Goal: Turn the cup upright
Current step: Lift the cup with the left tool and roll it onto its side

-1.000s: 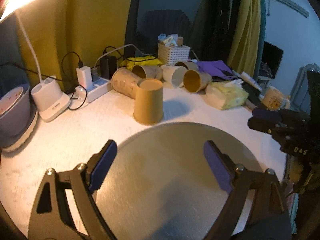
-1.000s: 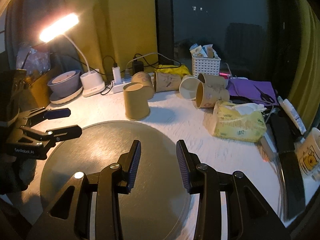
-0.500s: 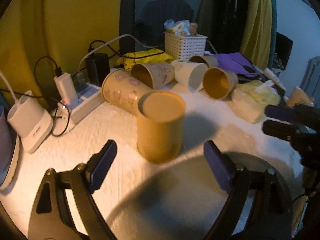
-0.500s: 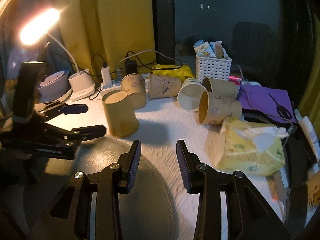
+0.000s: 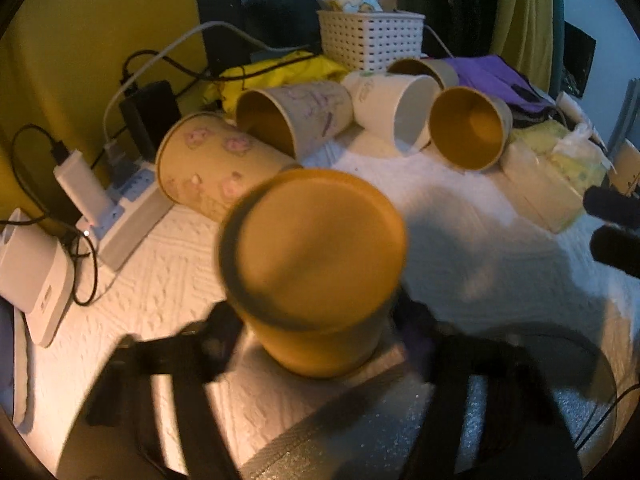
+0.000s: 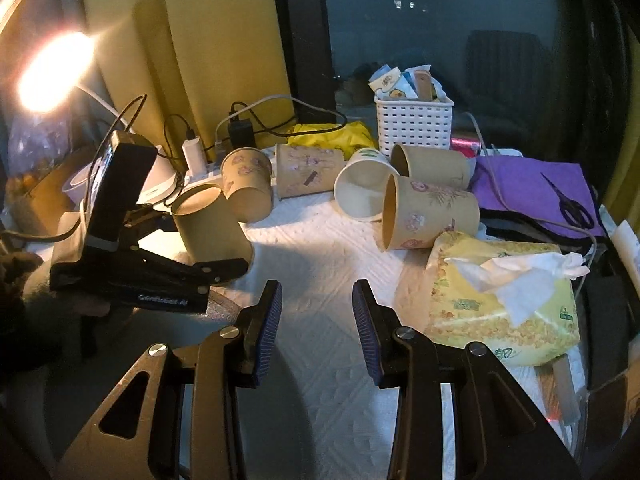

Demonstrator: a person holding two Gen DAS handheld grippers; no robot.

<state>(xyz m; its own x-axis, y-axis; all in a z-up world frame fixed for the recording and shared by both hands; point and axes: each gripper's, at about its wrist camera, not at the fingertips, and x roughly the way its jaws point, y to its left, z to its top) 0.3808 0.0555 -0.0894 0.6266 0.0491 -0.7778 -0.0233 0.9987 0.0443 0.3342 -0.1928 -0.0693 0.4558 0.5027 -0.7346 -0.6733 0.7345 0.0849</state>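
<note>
A plain tan paper cup (image 5: 316, 264) stands upside down, base up, on the white textured cloth (image 5: 480, 256); it also shows in the right wrist view (image 6: 210, 232). My left gripper (image 5: 316, 332) has its two fingers on either side of the cup's lower wall; the view is blurred, so contact is unclear. From the right wrist view the left gripper (image 6: 224, 270) reaches in from the left around the cup. My right gripper (image 6: 317, 312) is open and empty, above the cloth to the right of the cup.
Several paper cups (image 6: 428, 212) lie on their sides behind. A white basket (image 6: 414, 128), power strip (image 5: 124, 220), tissue pack (image 6: 500, 300), purple cloth with scissors (image 6: 536, 188), a lit lamp (image 6: 52, 72) and a grey round mat (image 5: 400, 432) surround the spot.
My left gripper has moved forward until its fingers flank the upside-down cup. My right gripper has moved forward over the cloth and stays open.
</note>
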